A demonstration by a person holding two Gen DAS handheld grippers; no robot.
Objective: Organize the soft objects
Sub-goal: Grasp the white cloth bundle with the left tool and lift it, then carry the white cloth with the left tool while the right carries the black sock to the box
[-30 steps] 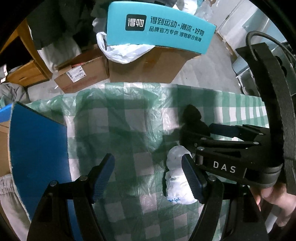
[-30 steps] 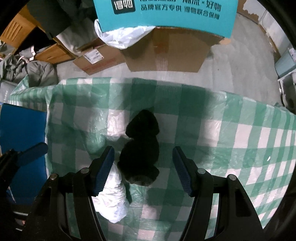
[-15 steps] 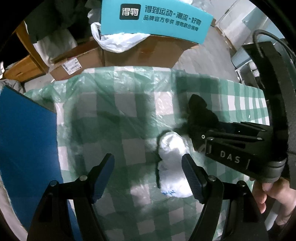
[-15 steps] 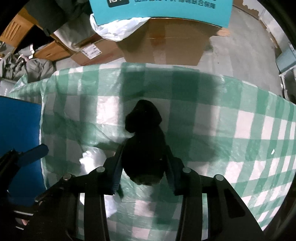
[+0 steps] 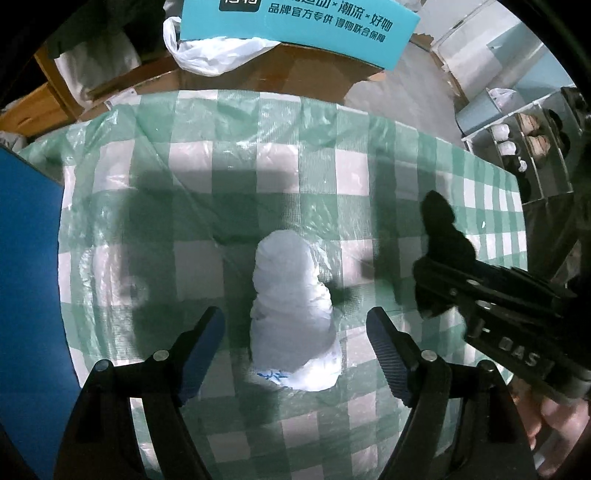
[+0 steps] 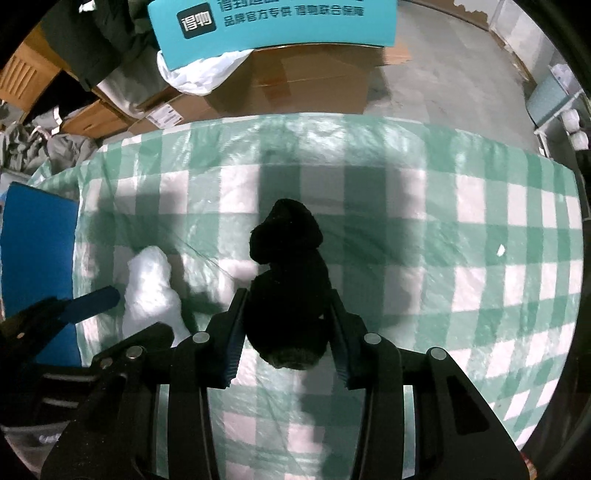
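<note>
**Right gripper clamped on black sock roll, left gripper wide open over white roll**

Right gripper (image 6: 286, 332): fingers closed in on a black rolled soft item (image 6: 286, 280), pads pressing both its sides. Black roll sticks out forward toward 12 o'clock from between the fingers, lower end bulging at the base of the jaws. Cannot tell if it is lifted or resting on the cloth. In the left wrist view the same black roll (image 5: 443, 240) sits at 3 o'clock, with the right gripper body coming in from 4 o'clock.

Left gripper (image 5: 295, 332): fingers spread wide, holding nothing. White rolled soft item (image 5: 291, 295) lies on the cloth between the two fingers, clear gap on both sides, long axis pointing to 12 o'clock, some blue marking at its near end. In the right wrist view the white roll (image 6: 151, 284) is at 9 o'clock, just beside a blue left fingertip (image 6: 92, 301).

Both rolls are near each other but apart on the green-and-white checked tablecloth (image 5: 258, 166), which looks covered with clear plastic film. Blue panel (image 5: 26, 277) at 9 o'clock edge of table. Beyond the table at 12 o'clock: cardboard box (image 6: 303, 85) with teal printed box (image 6: 273, 22) on top, white plastic bag (image 5: 210, 51) next to it. Clear shelf unit (image 5: 528, 147) at 2 o'clock.
</note>
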